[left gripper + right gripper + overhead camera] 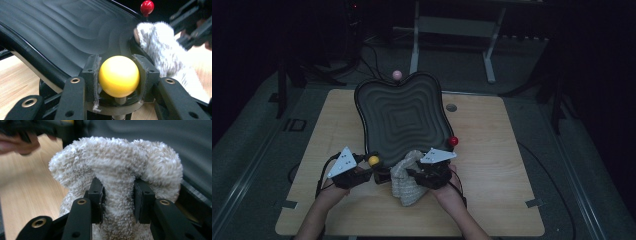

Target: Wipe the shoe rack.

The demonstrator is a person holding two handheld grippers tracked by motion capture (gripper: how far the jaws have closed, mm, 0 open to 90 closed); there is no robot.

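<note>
A black, wavy-ribbed tray (pixel 399 117) stands tilted on the wooden table, with ball knobs on its rim. My left gripper (pixel 371 172) is shut on the yellow ball knob (pixel 373 161) at the tray's near left corner; the left gripper view has the yellow ball (pixel 119 75) pinched between both pads. My right gripper (pixel 412 174) is shut on a fluffy beige cloth (pixel 408 179) that lies bunched by the tray's near edge. In the right gripper view a fold of the cloth (pixel 117 170) is squeezed between the pads. The cloth (pixel 162 47) touches the tray's rim.
A red ball knob (pixel 453 141) sits at the tray's near right corner and a pink one (pixel 397 74) at its far edge. A small grey disc (pixel 451 107) lies on the table (pixel 492 165) to the right of the tray. Dark floor, cables and a metal frame lie beyond.
</note>
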